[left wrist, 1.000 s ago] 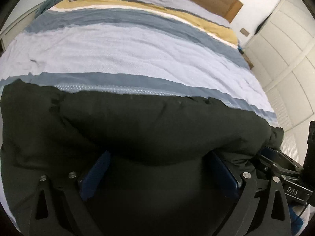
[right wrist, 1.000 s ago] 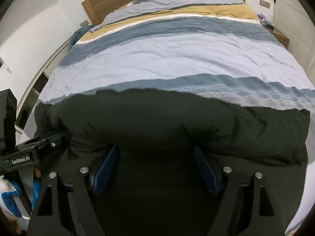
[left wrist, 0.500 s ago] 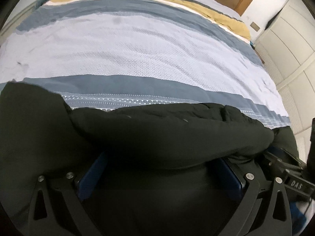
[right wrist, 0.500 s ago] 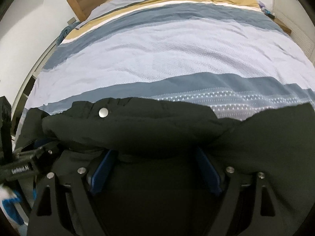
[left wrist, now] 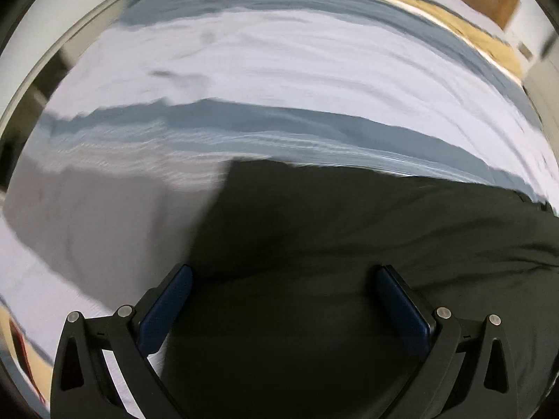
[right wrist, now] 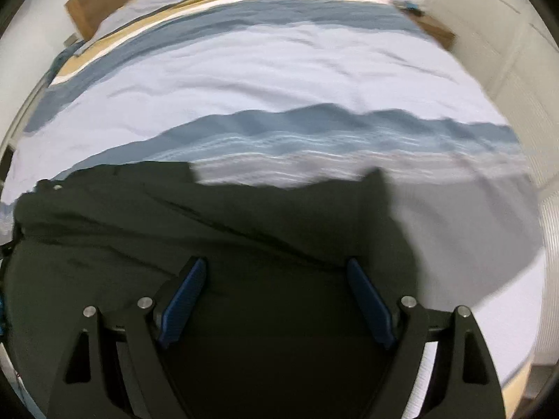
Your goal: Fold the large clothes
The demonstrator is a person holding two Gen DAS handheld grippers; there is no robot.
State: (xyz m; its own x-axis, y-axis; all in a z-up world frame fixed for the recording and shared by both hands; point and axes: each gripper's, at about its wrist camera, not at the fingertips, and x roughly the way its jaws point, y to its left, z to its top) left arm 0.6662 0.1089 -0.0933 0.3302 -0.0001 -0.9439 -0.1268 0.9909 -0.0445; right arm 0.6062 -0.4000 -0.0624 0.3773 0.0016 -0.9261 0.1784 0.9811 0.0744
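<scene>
Two claws, our left (left wrist: 283, 279) and right (right wrist: 276, 272), stand wide over the black coat (left wrist: 349, 244), gripping nothing we can see. It lies on the striped bed (right wrist: 279, 70).

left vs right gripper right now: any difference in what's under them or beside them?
The left gripper has the black jacket's edge just past its left finger, with bedspread beyond; the right gripper has the jacket's edge further off, to its right. The left view shows a straight jacket edge; the right view shows an uneven top edge with a snap button. Both stand open above the jacket.
</scene>
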